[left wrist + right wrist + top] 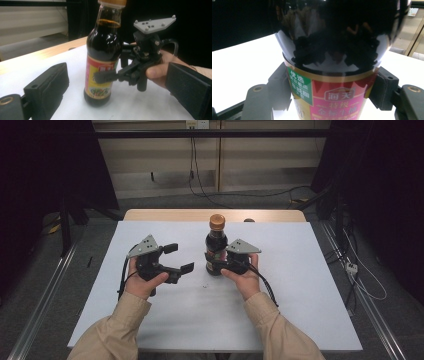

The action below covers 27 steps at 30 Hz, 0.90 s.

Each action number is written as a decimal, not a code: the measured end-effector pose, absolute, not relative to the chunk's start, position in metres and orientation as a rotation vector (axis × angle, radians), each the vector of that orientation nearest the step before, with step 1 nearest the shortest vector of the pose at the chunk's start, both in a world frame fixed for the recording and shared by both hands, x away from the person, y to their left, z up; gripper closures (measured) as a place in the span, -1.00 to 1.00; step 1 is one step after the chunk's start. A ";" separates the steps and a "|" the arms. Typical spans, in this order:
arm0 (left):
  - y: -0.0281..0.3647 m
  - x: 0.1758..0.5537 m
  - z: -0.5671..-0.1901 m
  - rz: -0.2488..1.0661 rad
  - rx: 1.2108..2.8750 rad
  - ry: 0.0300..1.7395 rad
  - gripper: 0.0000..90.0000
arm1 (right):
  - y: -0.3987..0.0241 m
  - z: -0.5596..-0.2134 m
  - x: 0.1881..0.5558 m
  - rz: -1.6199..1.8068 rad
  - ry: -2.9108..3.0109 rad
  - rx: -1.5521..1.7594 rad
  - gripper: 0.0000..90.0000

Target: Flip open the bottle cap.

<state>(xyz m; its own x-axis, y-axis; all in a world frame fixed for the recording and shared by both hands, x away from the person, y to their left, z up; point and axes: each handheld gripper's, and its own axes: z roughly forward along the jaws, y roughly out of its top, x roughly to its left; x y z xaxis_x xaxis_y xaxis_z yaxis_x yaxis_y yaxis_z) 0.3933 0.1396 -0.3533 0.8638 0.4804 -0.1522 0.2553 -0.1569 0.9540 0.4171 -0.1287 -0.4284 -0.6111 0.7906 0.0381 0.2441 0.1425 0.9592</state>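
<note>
Right gripper (pixel 214 265): jaws clenched on the labelled lower body of the sauce bottle (pixel 216 245), one jaw on either side; the right gripper view shows both pads (pixel 280 87) pressed against the label. The bottle stands upright on the white table sheet (pixel 300 285), near the middle and toward the far edge, its orange cap (pixel 217 222) on. Left gripper (pixel 179 257): jaws released and wide apart, holding nothing, touching nothing, just beside the bottle on its left. In the left gripper view the bottle (pixel 103 55) stands beyond the two open jaws, not between them. A wooden table edge (pixel 165 215) shows past the sheet. Nothing lies between the left gripper and the bottle.
</note>
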 end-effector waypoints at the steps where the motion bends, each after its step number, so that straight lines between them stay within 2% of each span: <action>1: 0.139 0.395 -0.352 0.216 1.751 0.562 -0.89 | -0.129 -0.428 0.417 1.484 1.941 0.990 -0.34; 5: 0.135 0.401 -0.348 0.215 1.758 0.564 -0.87 | -0.129 -0.428 0.417 1.485 1.942 0.991 -0.34; 10: 0.129 0.409 -0.342 0.207 1.747 0.552 -0.75 | -0.129 -0.428 0.416 1.481 1.940 0.994 -0.34; 16: 0.122 0.417 -0.333 0.196 1.779 0.530 -0.48 | -0.129 -0.428 0.417 1.481 1.941 0.994 -0.34; 21: 0.117 0.421 -0.326 0.211 1.797 0.521 -0.38 | -0.129 -0.428 0.417 1.482 1.945 0.995 -0.34; 27: 0.115 0.427 -0.323 0.216 1.803 0.526 -0.07 | -0.129 -0.429 0.417 1.483 1.939 1.002 -0.34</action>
<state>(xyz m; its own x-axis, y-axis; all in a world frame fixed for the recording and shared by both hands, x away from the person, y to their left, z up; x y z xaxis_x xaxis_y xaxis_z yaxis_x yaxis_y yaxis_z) 0.4269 0.1150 -0.3230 0.8812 0.4569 -0.1211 0.2404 -0.2128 0.9471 0.4167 -0.1286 -0.4288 -0.6056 0.7944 0.0463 0.2526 0.1368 0.9578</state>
